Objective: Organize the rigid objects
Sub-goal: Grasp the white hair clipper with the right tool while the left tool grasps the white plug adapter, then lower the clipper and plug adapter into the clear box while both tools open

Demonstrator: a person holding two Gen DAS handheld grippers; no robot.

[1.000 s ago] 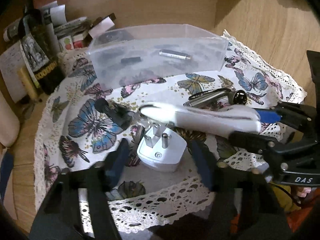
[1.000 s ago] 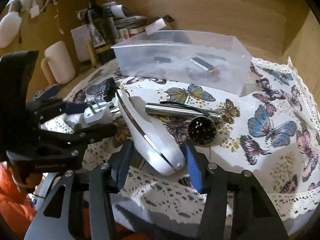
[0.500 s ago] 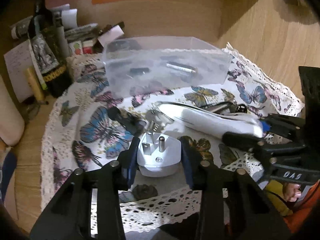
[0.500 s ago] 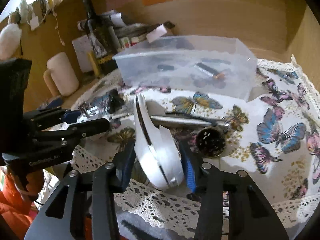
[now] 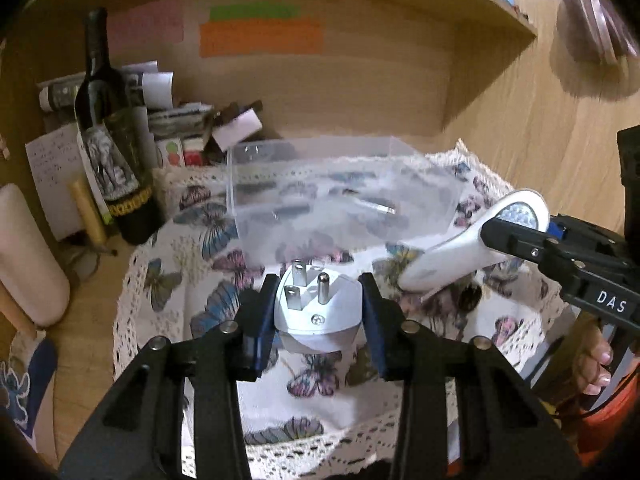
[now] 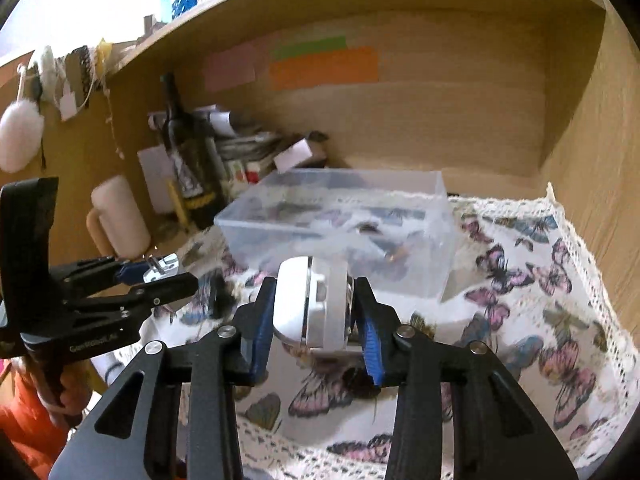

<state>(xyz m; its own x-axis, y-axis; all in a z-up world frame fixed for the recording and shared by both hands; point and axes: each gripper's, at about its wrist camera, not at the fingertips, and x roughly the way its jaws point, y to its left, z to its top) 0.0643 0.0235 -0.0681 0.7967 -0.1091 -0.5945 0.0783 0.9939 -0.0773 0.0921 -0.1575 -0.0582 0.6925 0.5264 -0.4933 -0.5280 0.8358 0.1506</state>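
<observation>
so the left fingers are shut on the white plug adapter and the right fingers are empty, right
Not quite. The left fingers do hold the white plug adapter, but the right fingers are not empty: the right wrist view shows them shut on the white LED torch.

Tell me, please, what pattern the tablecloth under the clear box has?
Multicoloured butterflies on white, with a lace edge; the tablecloth shows best in the right wrist view.
</observation>
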